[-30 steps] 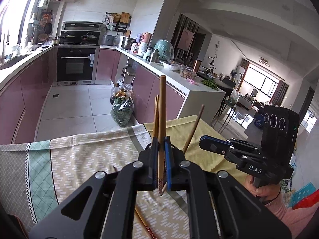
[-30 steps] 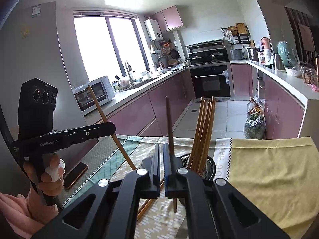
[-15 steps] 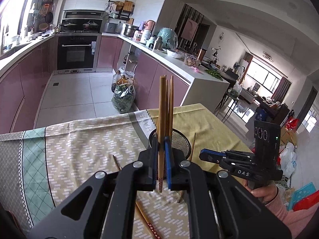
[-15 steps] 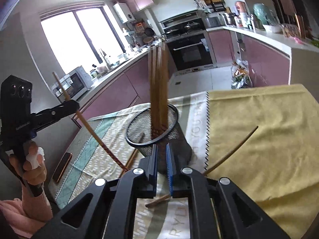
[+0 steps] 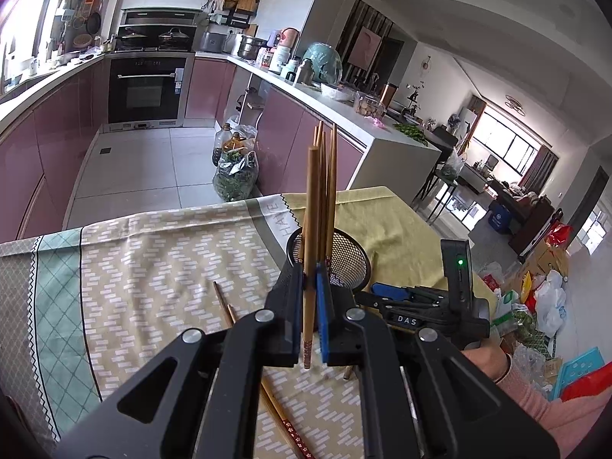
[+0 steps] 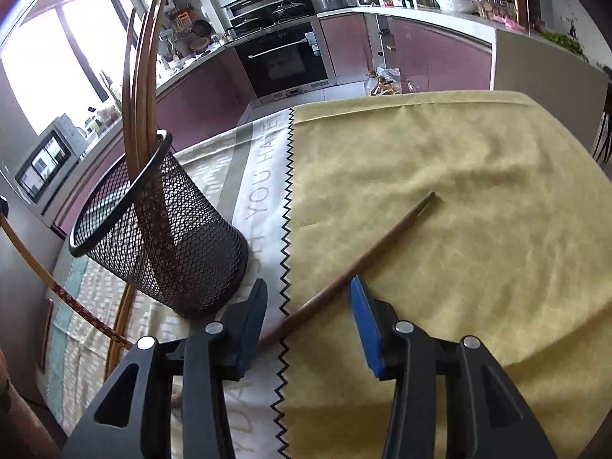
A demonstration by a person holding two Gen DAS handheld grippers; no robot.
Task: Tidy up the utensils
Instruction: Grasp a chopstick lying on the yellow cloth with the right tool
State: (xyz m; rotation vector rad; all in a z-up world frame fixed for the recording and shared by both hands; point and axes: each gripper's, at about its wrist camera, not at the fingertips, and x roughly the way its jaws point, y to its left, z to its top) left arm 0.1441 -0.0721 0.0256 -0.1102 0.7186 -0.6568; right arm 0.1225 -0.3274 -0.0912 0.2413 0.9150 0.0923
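Item: chopsticks and mesh holder on clothed table — two hand-held grippers.

Left gripper (image 5: pixel 310 298) was clamped on one upright chopstick (image 5: pixel 311 229), just in front of the black mesh holder (image 6: pixel 160 237), which held several chopsticks (image 6: pixel 141 76). Right gripper (image 6: pixel 308 306) stood spread wide, straddling a dark chopstick (image 6: pixel 355 260) lying loose on the yellow cloth (image 6: pixel 459 191); whether the pads touched it could not be told. Two further chopsticks (image 5: pixel 225 306) lay on the patterned cloth (image 5: pixel 153 267), left of the holder. Broad bare cloth ran to the far table edge. Writing: "YOU HAVE" on the cloth band (image 6: pixel 264 176); "DAS" on the right gripper's body (image 5: pixel 405 319).
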